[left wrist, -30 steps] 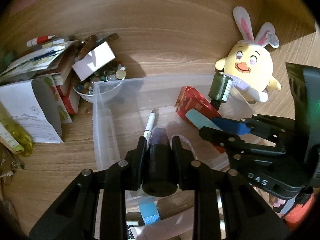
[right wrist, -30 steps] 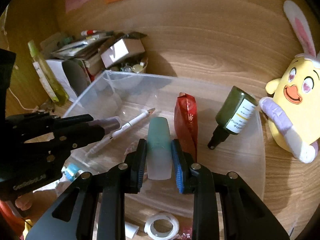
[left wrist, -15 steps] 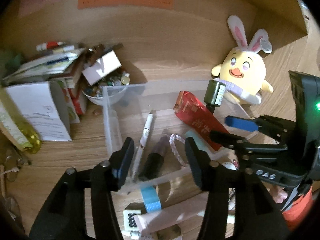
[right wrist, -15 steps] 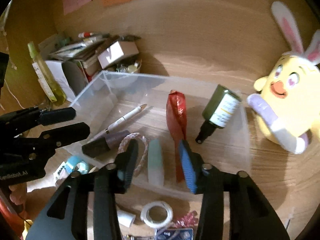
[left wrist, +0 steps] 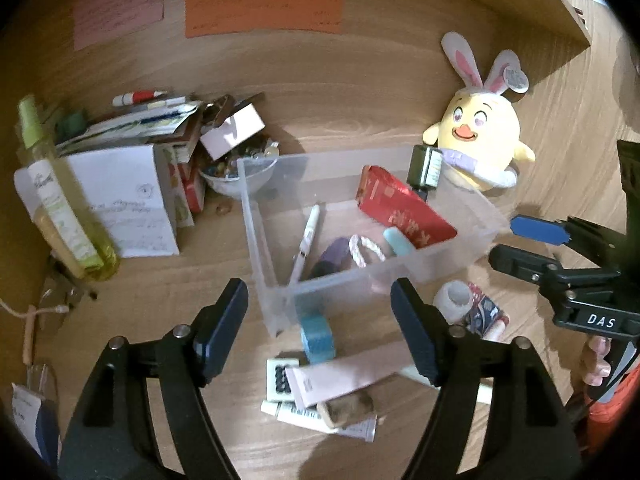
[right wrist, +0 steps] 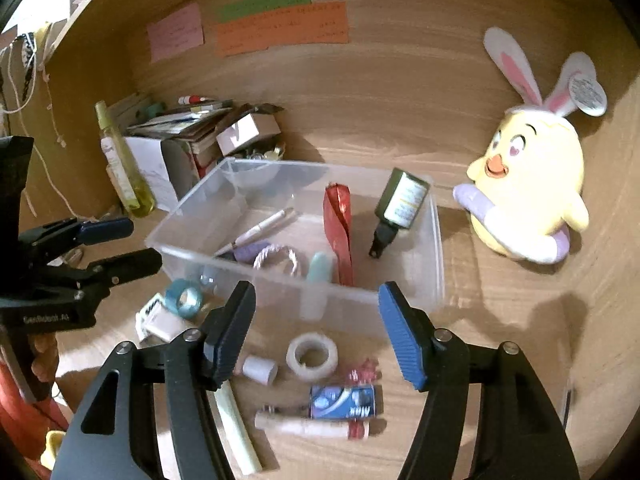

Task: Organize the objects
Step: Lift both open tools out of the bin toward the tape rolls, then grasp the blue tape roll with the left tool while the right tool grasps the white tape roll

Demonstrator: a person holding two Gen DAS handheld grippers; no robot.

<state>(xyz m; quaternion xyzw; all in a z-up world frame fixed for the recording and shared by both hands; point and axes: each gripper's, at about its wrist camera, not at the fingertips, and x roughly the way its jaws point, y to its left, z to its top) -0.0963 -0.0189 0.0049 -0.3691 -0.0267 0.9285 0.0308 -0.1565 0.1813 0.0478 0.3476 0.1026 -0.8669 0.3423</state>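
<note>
A clear plastic bin (left wrist: 276,288) (right wrist: 434,240) stands on the wooden desk. It holds a white pen (left wrist: 306,240), a purple tube (right wrist: 250,251), a braided cord loop (right wrist: 276,258), a pale green tube (right wrist: 322,266), a red packet (left wrist: 404,210) and a dark green dropper bottle (right wrist: 400,204). My left gripper (left wrist: 320,328) is open and empty, above loose items in front of the bin. My right gripper (right wrist: 316,326) is open and empty, above a white tape roll (right wrist: 312,358). Blue tape (left wrist: 318,334), a pink tube (left wrist: 344,372) and a blue packet (right wrist: 344,400) lie loose on the desk.
A yellow bunny-eared plush (right wrist: 528,188) sits right of the bin. At the left stand a yellow-green spray bottle (left wrist: 60,204), a stack of papers and boxes (left wrist: 132,184) and a bowl of small trinkets (left wrist: 236,172). Sticky notes (right wrist: 280,26) hang on the back wall.
Both grippers opened and drew back from the bin. The left let go of the purple tube, the right let go of the pale green tube; both tubes now lie in the bin.
</note>
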